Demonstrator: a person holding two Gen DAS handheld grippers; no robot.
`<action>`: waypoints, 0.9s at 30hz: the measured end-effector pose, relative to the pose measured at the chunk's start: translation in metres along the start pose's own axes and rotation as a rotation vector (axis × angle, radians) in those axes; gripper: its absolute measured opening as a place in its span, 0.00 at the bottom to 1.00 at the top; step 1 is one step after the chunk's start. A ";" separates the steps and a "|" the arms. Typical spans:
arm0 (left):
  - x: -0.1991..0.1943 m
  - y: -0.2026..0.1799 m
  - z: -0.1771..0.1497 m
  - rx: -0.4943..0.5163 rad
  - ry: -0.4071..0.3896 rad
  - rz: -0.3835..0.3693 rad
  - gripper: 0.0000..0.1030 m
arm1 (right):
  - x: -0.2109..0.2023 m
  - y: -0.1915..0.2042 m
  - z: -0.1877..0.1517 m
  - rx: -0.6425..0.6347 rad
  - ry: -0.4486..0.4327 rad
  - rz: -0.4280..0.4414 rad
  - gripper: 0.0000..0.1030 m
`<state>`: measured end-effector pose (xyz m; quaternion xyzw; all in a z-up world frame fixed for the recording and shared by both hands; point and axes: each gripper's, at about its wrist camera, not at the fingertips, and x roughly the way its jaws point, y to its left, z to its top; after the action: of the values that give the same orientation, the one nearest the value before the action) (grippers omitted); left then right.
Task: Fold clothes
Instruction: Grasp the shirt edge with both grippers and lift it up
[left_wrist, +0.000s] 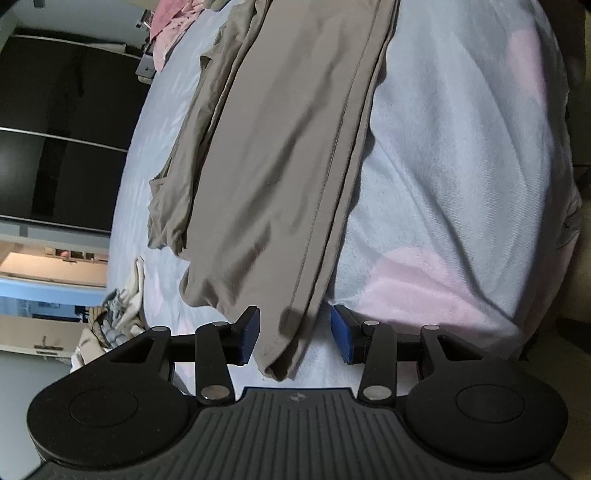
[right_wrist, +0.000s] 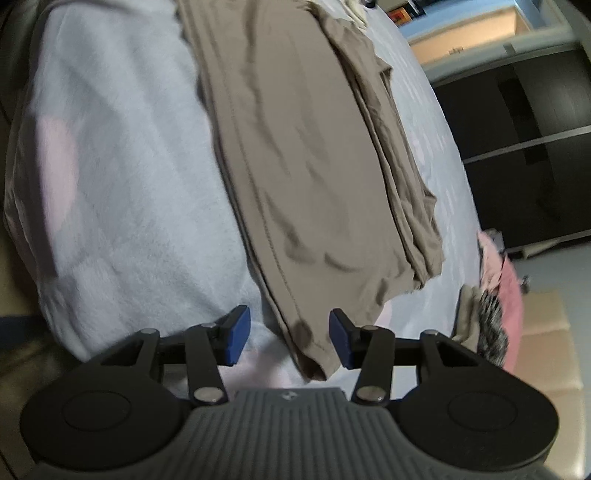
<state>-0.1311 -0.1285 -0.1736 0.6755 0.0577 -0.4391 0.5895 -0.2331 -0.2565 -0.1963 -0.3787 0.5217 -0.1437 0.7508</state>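
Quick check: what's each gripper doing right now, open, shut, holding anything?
Left gripper: open, a corner of the taupe garment between its pads, ungripped.
Right gripper: open, another corner between its pads, ungripped.

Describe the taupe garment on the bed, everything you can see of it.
The garment is taupe-brown, thin, soft-looking cloth with a stitched seam running along its length. It lies folded into a long strip, flat on the pale blue and pink blanket, with extra layers bunched along one side and light wrinkles across the top. One end corner lies between the open pads of the left tool, the other between those of the right tool; neither tool grips it.
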 end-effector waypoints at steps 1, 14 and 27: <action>0.001 -0.001 0.000 0.003 -0.005 0.009 0.39 | 0.001 0.003 0.000 -0.019 -0.004 -0.011 0.49; 0.000 0.011 0.004 -0.091 -0.017 0.002 0.03 | 0.002 0.017 0.002 -0.101 -0.032 -0.073 0.04; -0.074 0.117 0.004 -0.493 -0.128 0.040 0.02 | -0.063 -0.059 0.014 0.239 -0.079 -0.175 0.02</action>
<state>-0.1087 -0.1340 -0.0371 0.4834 0.1121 -0.4417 0.7474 -0.2365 -0.2519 -0.1088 -0.3360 0.4357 -0.2549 0.7952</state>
